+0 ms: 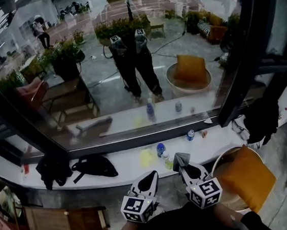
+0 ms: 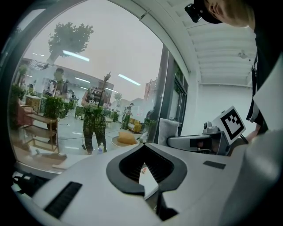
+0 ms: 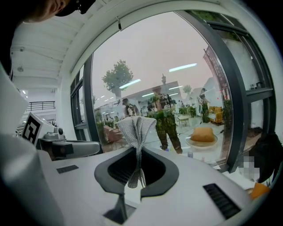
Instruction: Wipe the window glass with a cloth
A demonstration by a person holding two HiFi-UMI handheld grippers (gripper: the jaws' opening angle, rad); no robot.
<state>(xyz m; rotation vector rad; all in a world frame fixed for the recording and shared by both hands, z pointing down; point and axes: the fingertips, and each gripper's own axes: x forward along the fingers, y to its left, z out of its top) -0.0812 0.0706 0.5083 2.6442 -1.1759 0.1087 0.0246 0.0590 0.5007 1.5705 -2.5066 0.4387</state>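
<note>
The big window glass (image 1: 128,62) fills the upper head view and mirrors me and both grippers. It stands ahead in the left gripper view as glass (image 2: 88,88) and in the right gripper view as glass (image 3: 177,79). My right gripper (image 1: 186,169) (image 3: 138,152) is shut on a grey knitted cloth (image 1: 180,160) (image 3: 136,128), whose bunched end sticks up past the tips. My left gripper (image 1: 151,176) (image 2: 143,150) is beside it, shut and holding nothing. Both hover low, short of the glass, above the sill's near edge.
A white sill (image 1: 123,166) carries a blue-capped bottle (image 1: 160,149), a yellow rag (image 1: 148,157), a can (image 1: 190,134) and a black bag (image 1: 95,165). A black frame post (image 1: 240,66) slants at right. An orange-cushioned round chair (image 1: 244,178) and a wooden chair (image 1: 58,223) stand below.
</note>
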